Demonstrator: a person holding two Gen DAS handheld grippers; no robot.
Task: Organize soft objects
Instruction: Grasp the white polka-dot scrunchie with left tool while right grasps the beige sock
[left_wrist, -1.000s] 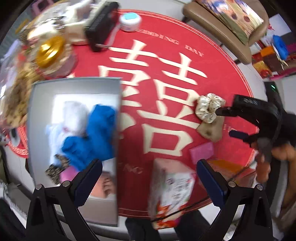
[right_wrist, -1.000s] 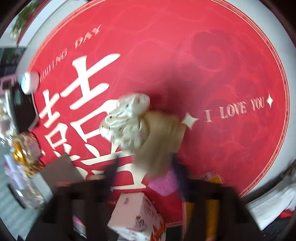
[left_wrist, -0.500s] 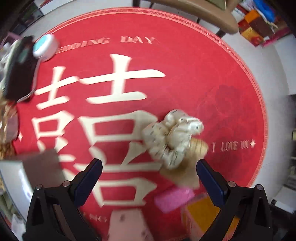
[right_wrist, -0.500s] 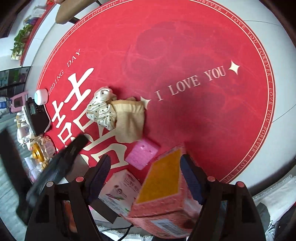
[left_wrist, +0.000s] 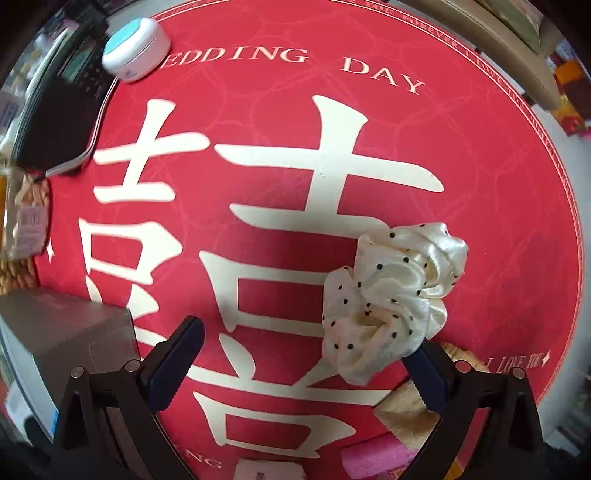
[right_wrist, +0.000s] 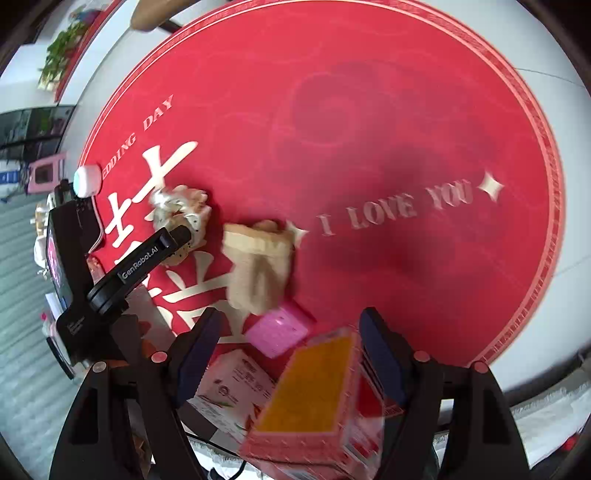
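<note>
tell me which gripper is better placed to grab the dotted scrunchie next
Left. The left gripper hangs open right over the scrunchie, one finger beside it. The right gripper is open above the boxes, farther off.

A cream satin scrunchie with black polka dots (left_wrist: 391, 299) lies bunched on the round red mat (left_wrist: 280, 184), toward its near edge. Just beside it, a beige fabric pouch (right_wrist: 258, 266) lies flat, and a small pink foam block (right_wrist: 277, 330) sits nearer that edge.
</note>
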